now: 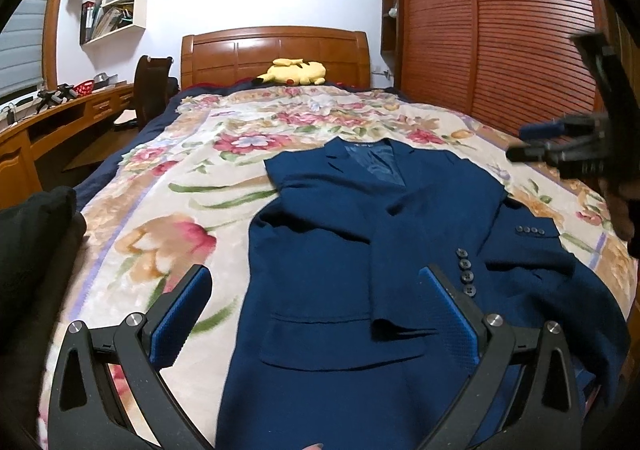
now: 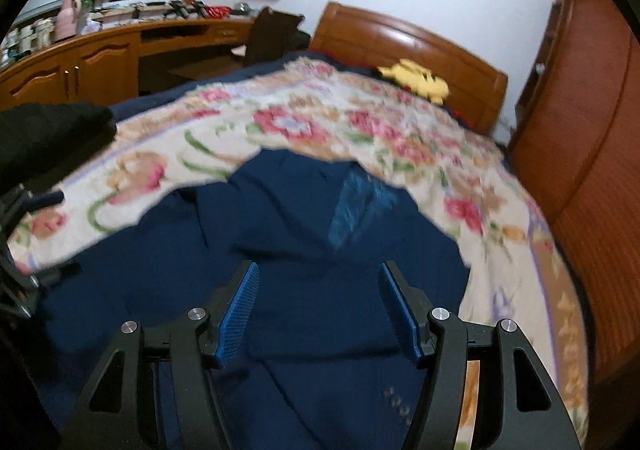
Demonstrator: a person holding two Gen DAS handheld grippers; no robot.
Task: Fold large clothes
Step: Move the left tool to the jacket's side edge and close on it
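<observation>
Two grippers of mine hang spread and empty over the navy suit jacket [image 1: 360, 250], which lies flat on the floral bedspread [image 1: 168, 186]. My left gripper [image 1: 316, 290] hovers at the jacket's six o'clock hem, my right gripper [image 2: 318, 290] above its chest.

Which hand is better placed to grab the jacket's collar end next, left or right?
Probably right. The right hand-held gripper hangs open over the blue jacket just below its collar, while the left hand-held gripper sits open down by the hem pocket.
</observation>
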